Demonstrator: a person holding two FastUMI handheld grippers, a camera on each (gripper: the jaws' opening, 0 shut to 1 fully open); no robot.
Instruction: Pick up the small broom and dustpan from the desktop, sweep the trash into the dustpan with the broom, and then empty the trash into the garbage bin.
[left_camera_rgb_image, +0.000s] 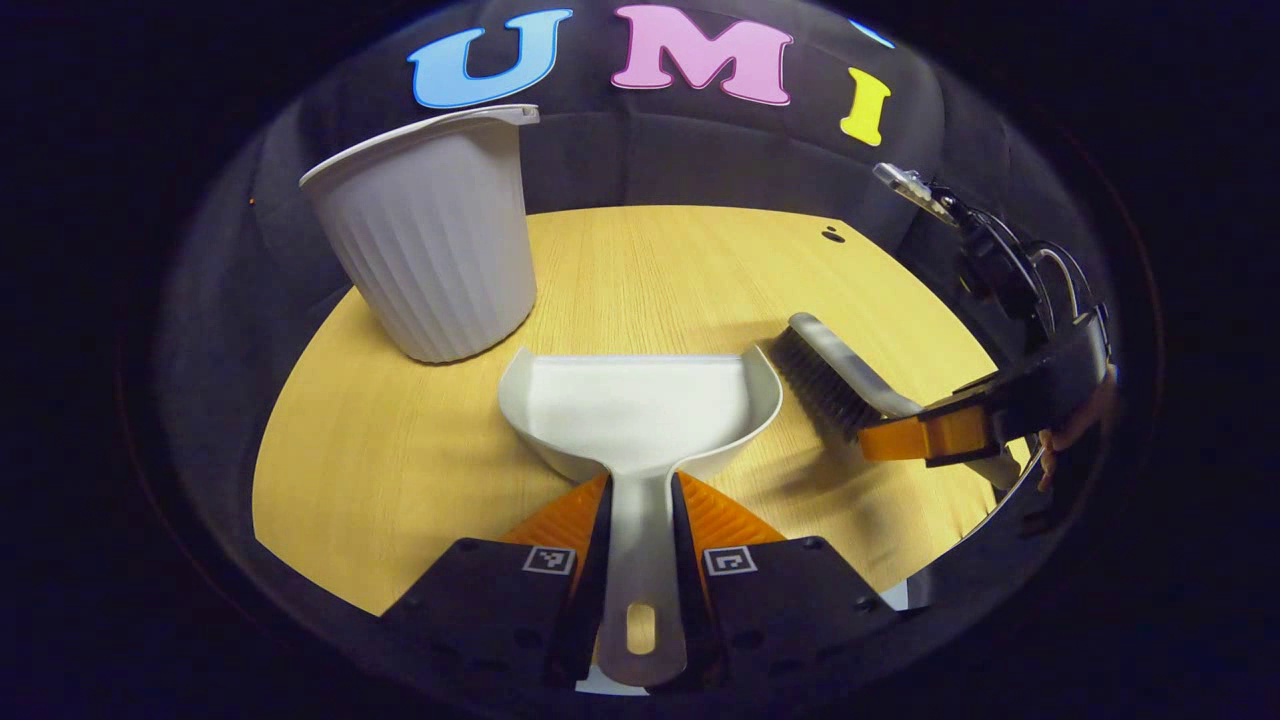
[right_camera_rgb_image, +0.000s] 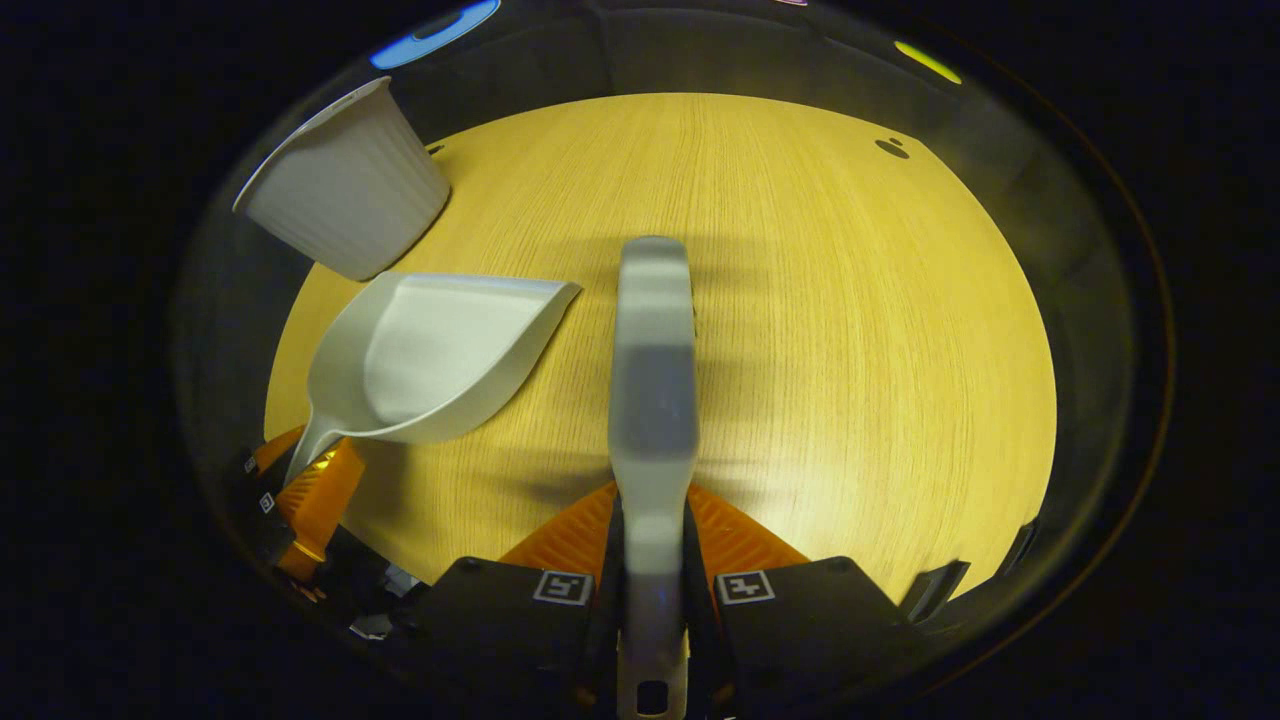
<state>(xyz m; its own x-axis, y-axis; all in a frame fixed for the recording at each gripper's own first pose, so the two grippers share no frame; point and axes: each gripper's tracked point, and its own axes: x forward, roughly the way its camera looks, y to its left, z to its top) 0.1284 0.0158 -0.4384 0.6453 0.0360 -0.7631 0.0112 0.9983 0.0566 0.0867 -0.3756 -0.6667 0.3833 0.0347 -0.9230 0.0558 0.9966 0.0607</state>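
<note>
We've got a pretty muted palette here: the dustpan (left_camera_rgb_image: 640, 410) is plain white, and the bin (left_camera_rgb_image: 430, 245) is white too but with vertical ribbing all down its side. The broom (left_camera_rgb_image: 835, 375) has dark, near-black bristles on a light grey back. The desk (left_camera_rgb_image: 400, 470) is warm yellowish wood with fine straight grain, with one small dark spot (left_camera_rgb_image: 832, 235) on it.

Dim booth, warm light from above on the desktop (right_camera_rgb_image: 850, 300) — soft shadows beneath the broom (right_camera_rgb_image: 655, 380). Fisheye bending curves the edges — the nearby broom handle blurs.
</note>
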